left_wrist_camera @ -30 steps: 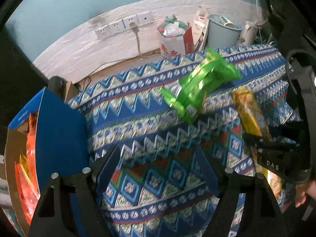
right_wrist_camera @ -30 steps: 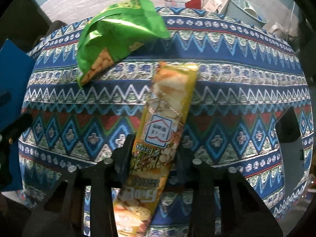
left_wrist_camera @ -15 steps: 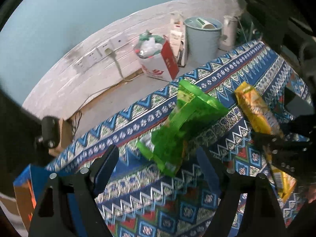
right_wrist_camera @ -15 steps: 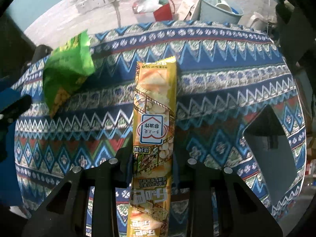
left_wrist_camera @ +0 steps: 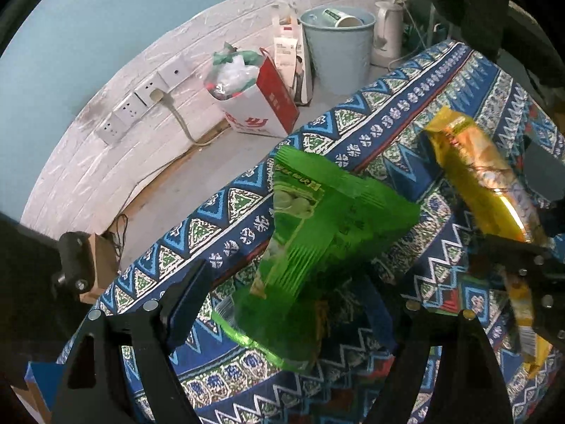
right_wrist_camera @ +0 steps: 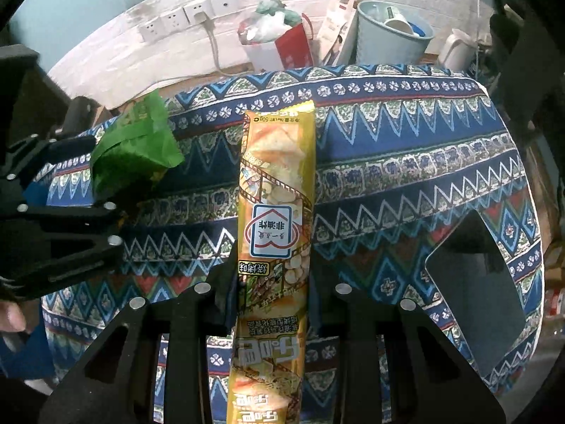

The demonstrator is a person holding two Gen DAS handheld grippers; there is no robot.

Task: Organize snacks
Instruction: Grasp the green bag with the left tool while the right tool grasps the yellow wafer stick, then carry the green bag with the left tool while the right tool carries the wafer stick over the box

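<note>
A green snack bag (left_wrist_camera: pixel 317 233) lies on the patterned cloth (left_wrist_camera: pixel 388 134), its lower end between the fingers of my left gripper (left_wrist_camera: pixel 286 300). The jaws stand wide and open, with a gap to the bag on the left side. My right gripper (right_wrist_camera: pixel 272 282) is shut on a long yellow snack pack (right_wrist_camera: pixel 275 212), held lengthwise above the cloth (right_wrist_camera: pixel 406 176). In the left wrist view that yellow pack (left_wrist_camera: pixel 476 180) and the right gripper (left_wrist_camera: pixel 522 265) hang at the right. In the right wrist view, the green bag (right_wrist_camera: pixel 134 152) shows at the left.
Beyond the cloth's far edge stand a pale blue bin (left_wrist_camera: pixel 339 53), a red and white bag (left_wrist_camera: pixel 257 106), a white kettle (left_wrist_camera: pixel 388 31) and wall sockets (left_wrist_camera: pixel 141 106). A corner of a blue box (left_wrist_camera: pixel 39 378) shows at lower left. A dark flat shape (right_wrist_camera: pixel 469 275) lies on the cloth at right.
My left gripper has swung away from the blue box towards the green bag, which now lies between its fingers. The right gripper has moved a little with the yellow pack and straightened it.
</note>
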